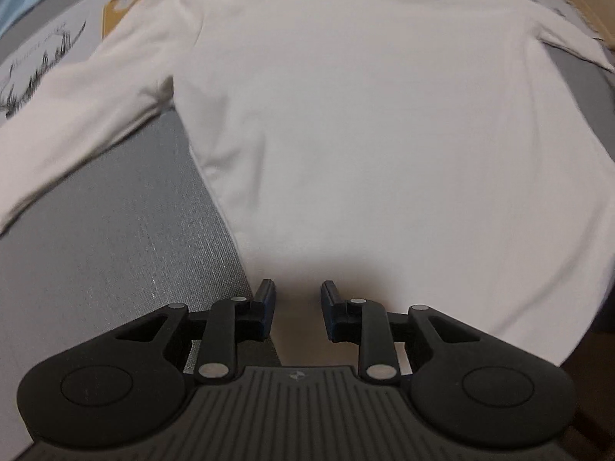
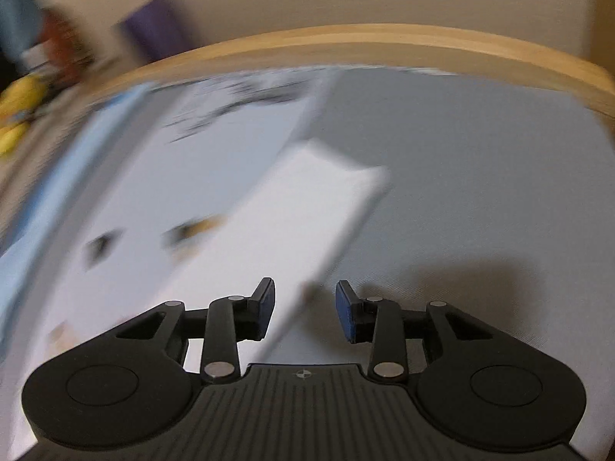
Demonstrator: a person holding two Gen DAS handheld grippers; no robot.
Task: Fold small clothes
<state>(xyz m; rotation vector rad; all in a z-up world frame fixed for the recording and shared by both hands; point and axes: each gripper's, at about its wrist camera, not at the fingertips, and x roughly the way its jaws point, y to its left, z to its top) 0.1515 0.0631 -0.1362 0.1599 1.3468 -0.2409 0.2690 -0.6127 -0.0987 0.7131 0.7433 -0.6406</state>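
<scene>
Where it lies flat, white shirt [image 1: 365, 123] points collar away, hem nearest.

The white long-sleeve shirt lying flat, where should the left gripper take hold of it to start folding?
Probably the white shirt's bottom hem corner, coming from the grey mat on its left side. The hem edge lies right before the open left gripper, flat on the mat, with the side seam running away from it.

the right wrist view is motion-blurred: purple object [image 2: 153, 27], yellow things [image 2: 17, 103] and printed sheet [image 2: 238, 115] stay unreadable.
</scene>
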